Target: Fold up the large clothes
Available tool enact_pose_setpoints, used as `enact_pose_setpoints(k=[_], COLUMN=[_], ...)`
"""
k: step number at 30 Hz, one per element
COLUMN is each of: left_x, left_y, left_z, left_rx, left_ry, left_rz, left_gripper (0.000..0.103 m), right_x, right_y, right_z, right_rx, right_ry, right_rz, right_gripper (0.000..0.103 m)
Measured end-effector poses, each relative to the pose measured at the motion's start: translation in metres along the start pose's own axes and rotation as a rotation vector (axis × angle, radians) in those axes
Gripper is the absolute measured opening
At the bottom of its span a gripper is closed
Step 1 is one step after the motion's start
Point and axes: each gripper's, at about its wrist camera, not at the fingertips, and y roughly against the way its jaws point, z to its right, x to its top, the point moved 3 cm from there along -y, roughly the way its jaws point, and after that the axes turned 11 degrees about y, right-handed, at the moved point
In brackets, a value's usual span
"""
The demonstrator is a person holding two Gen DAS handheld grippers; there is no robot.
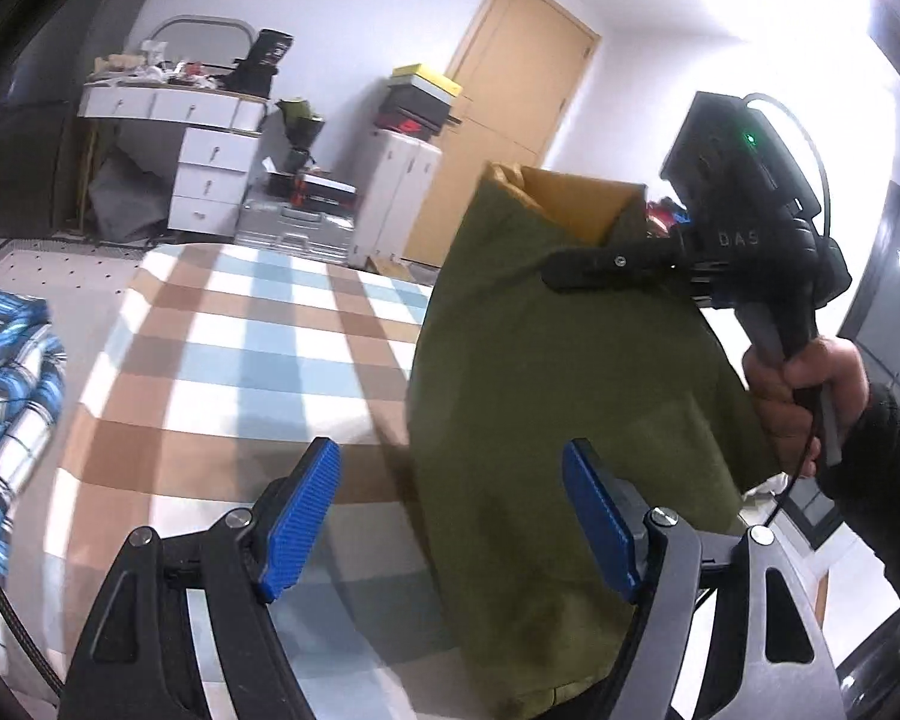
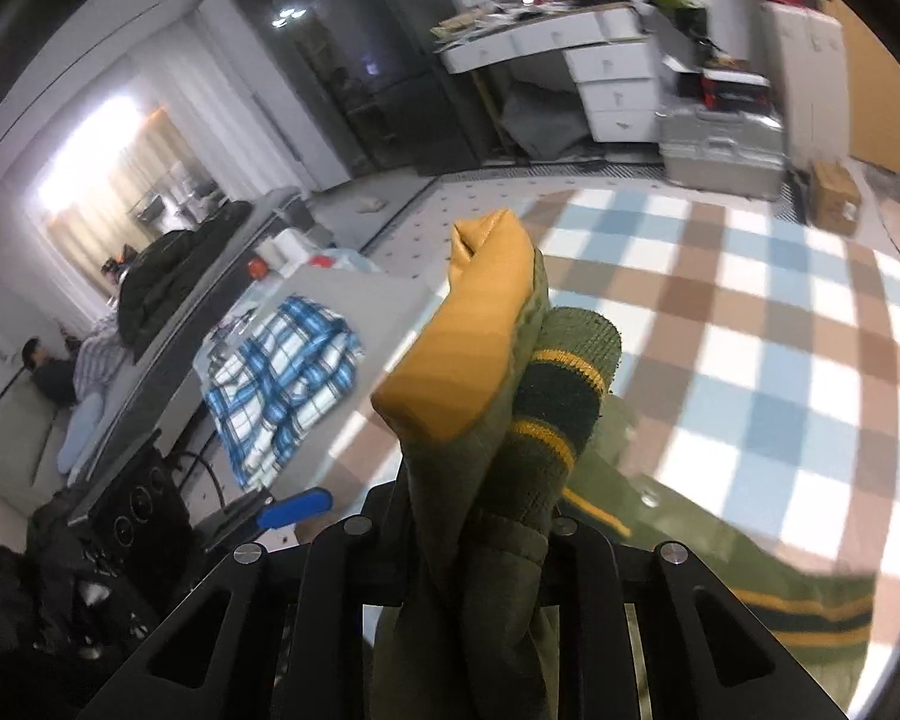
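Observation:
An olive-green jacket point(image 1: 570, 396) with mustard lining point(image 2: 456, 354) and a striped knit cuff point(image 2: 561, 402) hangs above the bed. My right gripper point(image 1: 606, 261) is shut on its top edge, and a hand point(image 1: 792, 396) holds the gripper's handle. In the right wrist view the bunched cloth fills the right gripper point(image 2: 480, 516) and hides its pads. My left gripper point(image 1: 450, 522) stands open with nothing gripped, low and to the left of the hanging jacket. Its right blue pad point(image 1: 600, 525) lies in front of the cloth. A blue pad of the left gripper point(image 2: 297, 507) shows at lower left in the right wrist view.
The bed point(image 1: 258, 360) has a brown, blue and white checked sheet. A crumpled blue plaid shirt point(image 2: 282, 378) lies at its left side. Beyond stand a white desk with drawers point(image 1: 210, 138), a silver case point(image 1: 297, 228), a wooden door point(image 1: 510, 120) and a sofa with a person point(image 2: 48, 372).

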Motion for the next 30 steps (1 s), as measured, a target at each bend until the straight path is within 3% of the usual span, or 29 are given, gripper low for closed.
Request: enact_pose_setpoints(k=[7,8,11,14,17,19,21,23,25,26,27,29,30], left_x=[0.021,0.024,0.038,0.043,0.032,0.026,0.027,0.029,0.027,0.025,0.022,0.016,0.013], left_y=[-0.018,-0.015,-0.013,-0.035,-0.054,-0.063,-0.067,-0.059,-0.043,-0.038,-0.035,-0.039,-0.041], left_z=[-0.038,-0.041,-0.046,-0.053,-0.054,-0.043,-0.039,-0.034,-0.025,-0.021,-0.018,-0.015,-0.017], left_rx=[0.033,0.029,0.021,-0.012,-0.095,-0.155,-0.131,-0.169,-0.250,-0.252,-0.241,-0.219,-0.189], left_ry=[0.068,0.077,0.089,0.065,0.083,0.057,0.041,0.063,0.040,0.022,0.002,-0.034,-0.043], left_rz=[0.011,0.018,0.026,-0.039,-0.097,-0.137,-0.150,-0.138,-0.130,-0.123,-0.115,-0.139,-0.133], left_gripper=[0.072,0.072,0.072,0.072,0.072,0.072,0.072,0.072,0.072,0.072,0.072,0.073,0.073], right_x=[0.054,0.064,0.085,0.068,0.032,0.011,-0.005,-0.033,-0.060,-0.080,-0.094,-0.111,-0.113], right_y=[-0.031,-0.030,-0.034,-0.044,-0.031,-0.010,0.014,0.044,0.070,0.090,0.102,0.107,0.100], right_z=[-0.017,-0.018,-0.029,-0.026,0.009,0.025,0.033,0.043,0.054,0.061,0.065,0.068,0.069], right_rx=[0.064,0.083,0.106,0.094,0.216,0.277,0.263,0.275,0.287,0.312,0.310,0.277,0.270], right_ry=[0.037,0.035,0.084,0.086,-0.098,-0.177,-0.200,-0.241,-0.293,-0.318,-0.326,-0.334,-0.337], right_rz=[0.017,0.042,0.066,0.013,0.084,0.149,0.211,0.291,0.378,0.460,0.516,0.537,0.504], right_gripper=[0.021,0.013,0.013,0.014,0.018,0.026,0.057,0.077,0.079,0.083,0.095,0.103,0.103])
